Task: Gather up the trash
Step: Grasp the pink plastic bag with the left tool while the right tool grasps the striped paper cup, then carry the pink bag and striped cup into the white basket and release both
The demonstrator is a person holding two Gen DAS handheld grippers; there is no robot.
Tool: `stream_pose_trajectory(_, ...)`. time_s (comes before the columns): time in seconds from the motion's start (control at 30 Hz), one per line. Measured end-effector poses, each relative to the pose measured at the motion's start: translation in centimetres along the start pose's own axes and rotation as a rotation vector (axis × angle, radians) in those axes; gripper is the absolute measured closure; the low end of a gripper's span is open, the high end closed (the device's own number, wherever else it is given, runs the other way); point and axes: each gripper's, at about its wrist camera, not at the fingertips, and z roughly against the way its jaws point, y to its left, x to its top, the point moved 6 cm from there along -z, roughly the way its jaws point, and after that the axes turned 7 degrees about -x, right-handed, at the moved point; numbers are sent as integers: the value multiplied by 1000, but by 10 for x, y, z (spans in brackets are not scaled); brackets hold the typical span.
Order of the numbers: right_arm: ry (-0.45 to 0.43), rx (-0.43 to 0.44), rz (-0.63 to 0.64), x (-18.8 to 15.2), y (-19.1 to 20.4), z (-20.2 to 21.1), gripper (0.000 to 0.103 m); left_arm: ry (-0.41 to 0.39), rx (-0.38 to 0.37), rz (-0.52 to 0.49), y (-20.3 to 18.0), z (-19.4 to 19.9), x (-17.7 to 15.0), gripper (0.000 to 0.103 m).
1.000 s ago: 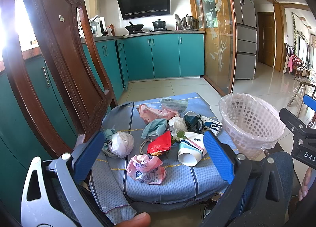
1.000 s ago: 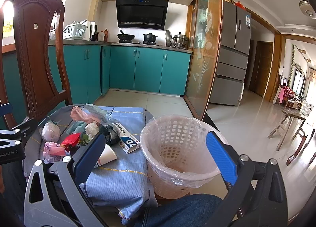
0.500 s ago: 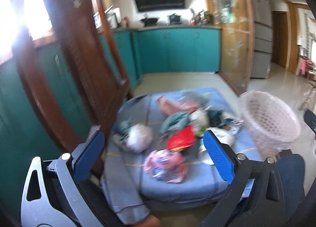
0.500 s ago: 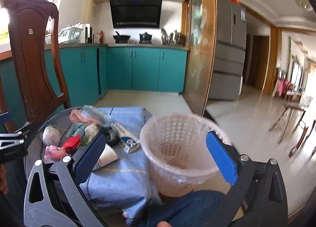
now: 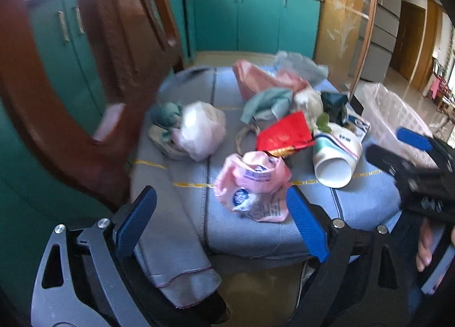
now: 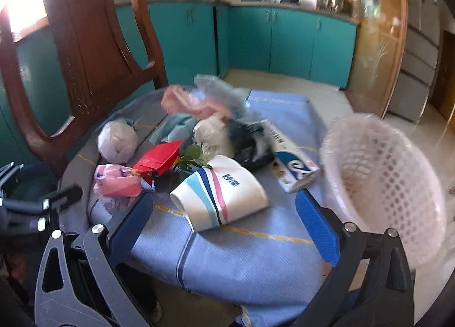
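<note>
Room: teal kitchen cabinets are running along the back wall, and a carved dark wooden chair is standing at the left.
Surface: a low surface draped in a blue-grey striped cloth is carrying the whole litter.
Bin: a white lattice plastic basket lined with a clear bag is sitting just beside the surface's right edge, looking empty.
Left tool: the left tool is hanging over the near edge with its jaws closing a little, nothing between the blue pads; the crumpled pink plastic wrapper is lying just ahead of it.
Right tool: the right tool is standing released, and the tipped white paper cup with blue and pink stripes is lying on its side framed by the pads, which are not pressing on it.
Wrapper handling: it is likely feather-light, soft and slippery; pinching the bunched middle should be giving the surest hold.
Cup handling: it is probably light and thin-walled, crushing easily; closing across the body near the stiffer rolled rim seems wisest.
Other trash: a red foil packet, a knotted white plastic bag and a blue-and-white carton are waiting further back, all seeming light.
</note>
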Motion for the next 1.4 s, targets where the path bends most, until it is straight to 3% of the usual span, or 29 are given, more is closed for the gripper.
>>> stream_pose_trajectory(0.23,82,31,-50,5,-10,-33,3,83,-45,-22,-8,-55,2,12)
stream_pose_trajectory(0.3,102,27,-29,5,-9,-45,3,120,-70,-18,-8,-68,-2,30)
stream_pose_trajectory(0.33,112,26,-13,5,-8,-49,3,135,-76,-15,-8,-71,-4,46)
stream_pose_trajectory(0.43,121,46,56,5,3,-61,3,155,-142,19,-4,-77,-10,58)
stream_pose_trajectory(0.7,154,163,134,5,18,-66,3,147,-124,36,10,-72,-10,61)
stream_pose_trajectory(0.9,165,156,187,-6,26,-71,4,139,-109,25,7,-74,-10,61)
stream_pose_trajectory(0.97,162,182,197,-8,30,-67,15,137,-110,24,8,-69,-13,62)
stream_pose_trajectory(1.1,139,206,236,-13,41,-56,17,104,-84,12,7,-58,-8,64)
stream_pose_trajectory(1.4,45,143,177,-7,18,-11,17,-10,-22,-39,-1,-16,15,64)
